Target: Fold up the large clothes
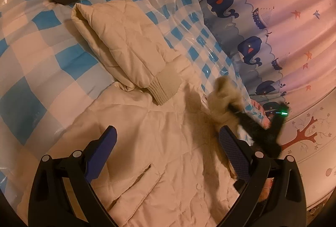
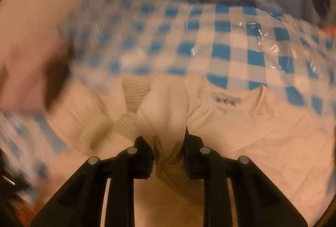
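Right hand-held gripper (image 2: 169, 149) apparently pinches the cream jacket (image 1: 159, 143); left (image 1: 168, 153) gapes.

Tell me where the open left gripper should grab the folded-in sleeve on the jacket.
Grip the sleeve at its ribbed cuff, coming from above: the cuff lies free on the jacket, thick and raised. The left gripper hangs open nearby.
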`<state>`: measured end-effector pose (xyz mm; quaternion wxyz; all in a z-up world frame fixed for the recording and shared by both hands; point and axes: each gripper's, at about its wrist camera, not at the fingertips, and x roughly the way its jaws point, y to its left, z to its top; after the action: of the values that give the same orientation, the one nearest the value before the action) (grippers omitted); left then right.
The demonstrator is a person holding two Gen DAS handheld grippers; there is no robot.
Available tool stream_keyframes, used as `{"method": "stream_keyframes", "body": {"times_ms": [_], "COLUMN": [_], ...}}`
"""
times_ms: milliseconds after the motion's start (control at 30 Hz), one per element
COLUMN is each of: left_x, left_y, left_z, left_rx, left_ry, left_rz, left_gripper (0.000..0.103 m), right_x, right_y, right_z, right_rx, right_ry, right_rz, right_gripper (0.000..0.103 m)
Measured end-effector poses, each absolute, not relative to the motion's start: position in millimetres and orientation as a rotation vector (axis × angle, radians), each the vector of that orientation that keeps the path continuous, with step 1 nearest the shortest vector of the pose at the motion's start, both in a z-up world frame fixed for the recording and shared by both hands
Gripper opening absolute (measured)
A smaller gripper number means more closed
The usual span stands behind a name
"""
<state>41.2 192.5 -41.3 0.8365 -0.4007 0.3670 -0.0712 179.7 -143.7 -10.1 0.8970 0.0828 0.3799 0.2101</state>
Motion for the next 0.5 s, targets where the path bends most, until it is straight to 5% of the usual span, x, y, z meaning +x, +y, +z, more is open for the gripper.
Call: {"method": "stream_keyframes", "body": {"times_ms": [100,167,233,267,500], "left_x": [41,41,42,42,40], "left_y": [193,194,195,195,196], "left_z": [-43,-44,-44,-44,-42], "left_rx": [-0.854,-0.858,-0.860,-0.861,-0.862], "left_ry": [0.781,0.783,0.781,0.782,0.777], "left_rz": [-0.146,-0.144,-0.142,-0.142,-0.146], "left_gripper": [0.094,0.094,0.094,0.094,0.094], "right_x": [175,178,188,194,158], "right_y": [-138,-116,-94,-82,-115], "right_z": [0,-15,-50,-72,-20], "right_rx": [0.276,0.240,0.224,0.218,0.303], "right_ry": [0.697,0.704,0.843,0.955,0.826], "right_rz": [0.452,0.418,0.417,0.420,0.417], "right_gripper": [0.025,0.035,0.065,0.069,0.070]}}
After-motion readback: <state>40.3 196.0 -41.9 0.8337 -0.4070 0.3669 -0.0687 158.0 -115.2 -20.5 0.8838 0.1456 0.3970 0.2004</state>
